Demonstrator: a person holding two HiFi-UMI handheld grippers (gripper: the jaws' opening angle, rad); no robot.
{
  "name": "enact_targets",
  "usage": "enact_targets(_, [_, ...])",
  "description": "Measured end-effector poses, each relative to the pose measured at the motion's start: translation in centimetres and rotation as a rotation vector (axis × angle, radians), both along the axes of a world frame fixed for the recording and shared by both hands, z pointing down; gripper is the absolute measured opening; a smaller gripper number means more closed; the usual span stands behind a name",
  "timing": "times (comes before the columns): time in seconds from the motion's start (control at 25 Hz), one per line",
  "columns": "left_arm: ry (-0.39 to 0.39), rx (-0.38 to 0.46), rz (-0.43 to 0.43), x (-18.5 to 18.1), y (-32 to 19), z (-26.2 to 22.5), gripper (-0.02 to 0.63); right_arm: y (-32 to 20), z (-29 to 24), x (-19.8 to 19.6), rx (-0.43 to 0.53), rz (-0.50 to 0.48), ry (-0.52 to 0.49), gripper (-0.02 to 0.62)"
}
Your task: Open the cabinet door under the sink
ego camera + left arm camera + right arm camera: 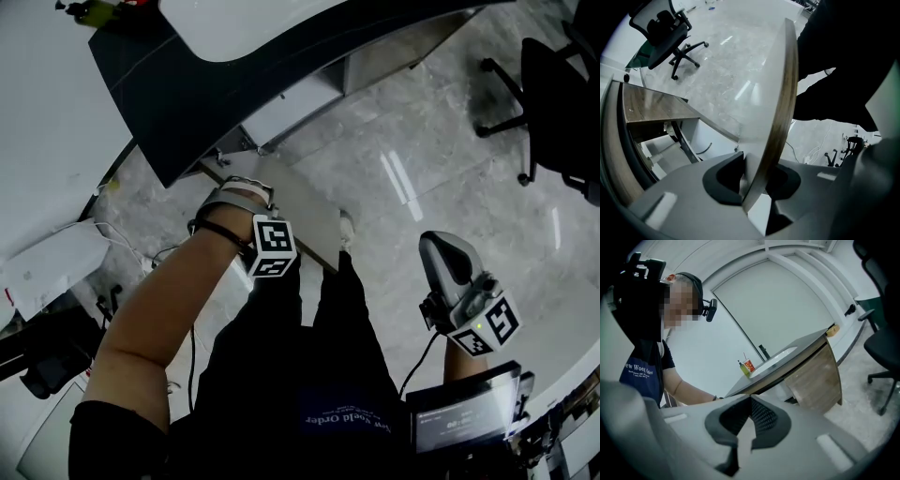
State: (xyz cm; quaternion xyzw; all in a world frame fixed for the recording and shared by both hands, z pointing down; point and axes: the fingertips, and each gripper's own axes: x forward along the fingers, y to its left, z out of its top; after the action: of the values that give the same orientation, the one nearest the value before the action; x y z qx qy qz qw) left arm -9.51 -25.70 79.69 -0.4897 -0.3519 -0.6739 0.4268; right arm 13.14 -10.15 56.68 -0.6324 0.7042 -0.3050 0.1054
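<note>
**Left tool (754, 182) pinching the edge of the open cabinet door (765, 112)**
The door stands out from under the dark table (183, 103), its wood-banded edge between the pads. Grey floor (422, 141) spreads beside it, with an office chair (665, 33) well apart. The right tool (750, 404), pressed together on nothing, hangs aside.

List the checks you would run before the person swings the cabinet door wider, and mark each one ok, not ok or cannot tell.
1. Grip: the left gripper has its jaws closed on the edge of the cabinet door: ok.
2. Door free of the frame: it stands swung out and the cabinet inside shows: ok.
3. Right gripper: jaws together, nothing between them, away from the door: ok.
4. Office chair: stands well apart from the door: ok.
5. Hinges: not in view: cannot tell.
</note>
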Motion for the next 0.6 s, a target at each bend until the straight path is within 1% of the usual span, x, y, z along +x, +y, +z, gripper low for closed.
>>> enact_targets(0.12, [-0.016, -0.019, 0.027, -1.5, 0.3, 0.2, 0.094, 0.3, -0.1, -1.4, 0.008, 0.015, 0.004, 0.002])
enact_targets(0.28, [-0.007, -0.03, 0.106, -3.0, 0.4, 0.2, 0.1, 0.0, -0.5, -3.6, 0.002, 0.048, 0.017, 0.002])
enact_targets(0.36, [-0.006, -0.034, 0.167, -3.9, 0.4, 0.2, 0.1, -0.4, -0.7, -5.0, -0.001, 0.071, 0.024, 0.002])
enact_targets(0.52, [-0.003, -0.044, 0.33, -6.1, 0.2, 0.3, 0.102, -0.9, -1.1, -8.4, -0.011, 0.143, 0.028, 0.002])
enact_targets(0.6, [0.014, -0.054, 0.375, -6.7, 0.1, 0.4, 0.101, -1.2, -1.2, -10.1, -0.018, 0.172, 0.026, 0.002])
